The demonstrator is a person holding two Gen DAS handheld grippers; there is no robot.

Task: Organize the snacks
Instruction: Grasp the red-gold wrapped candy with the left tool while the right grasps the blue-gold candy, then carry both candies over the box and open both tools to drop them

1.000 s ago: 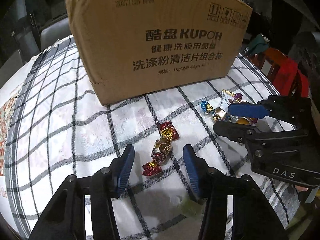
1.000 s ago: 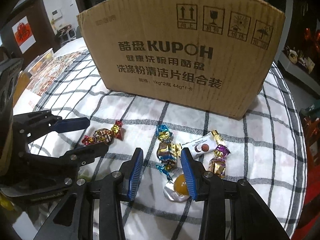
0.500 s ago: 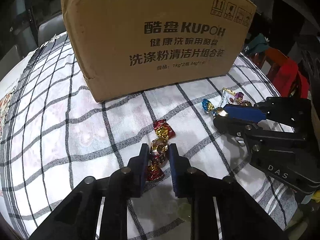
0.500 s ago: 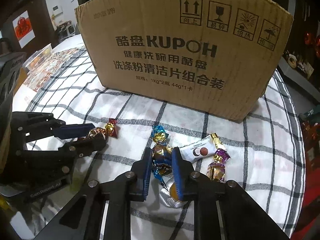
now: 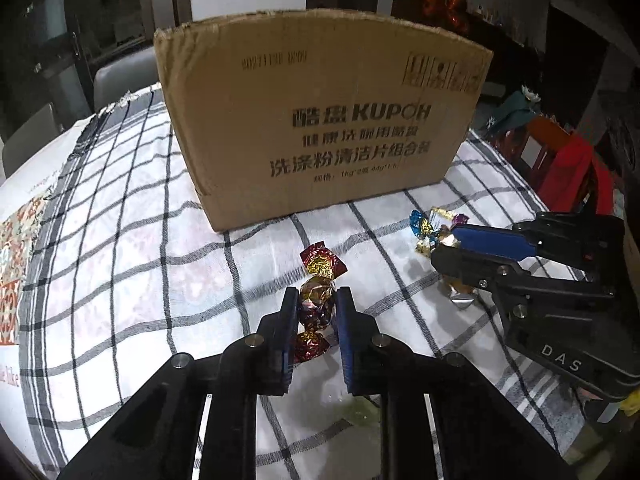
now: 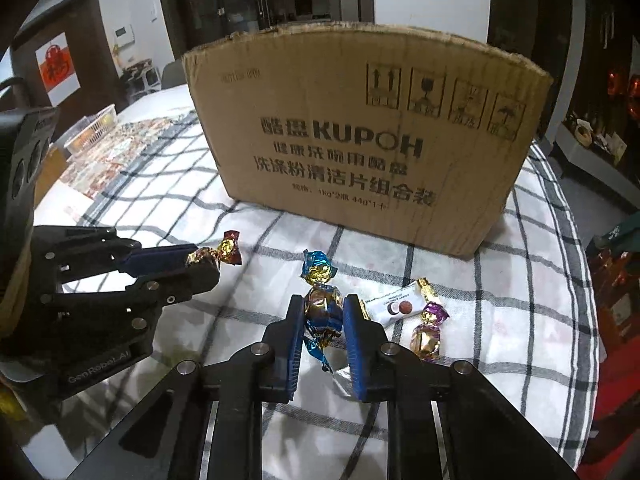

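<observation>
My left gripper [image 5: 317, 300] is shut on a red-and-gold wrapped candy [image 5: 316, 304] and holds it above the checked tablecloth [image 5: 120, 264]. My right gripper [image 6: 322, 308] is shut on a blue-and-gold wrapped candy [image 6: 320, 308], also lifted off the cloth. A brown cardboard box [image 5: 320, 120] marked KUPOH stands upright behind both; it also shows in the right wrist view [image 6: 360, 140]. Its inside is hidden. Each gripper shows in the other's view: the right gripper [image 5: 444, 242] and the left gripper [image 6: 204, 260].
A white coconut candy packet [image 6: 394, 307], a purple-and-gold candy [image 6: 428, 332] and a clear jelly cup [image 6: 340, 376] lie on the cloth right of my right gripper. A greenish candy [image 5: 360, 412] lies under my left gripper. A plastic basket [image 6: 92, 128] sits far left.
Both grippers closed from open onto their candies, then lifted them off the cloth and drew back from the box.
</observation>
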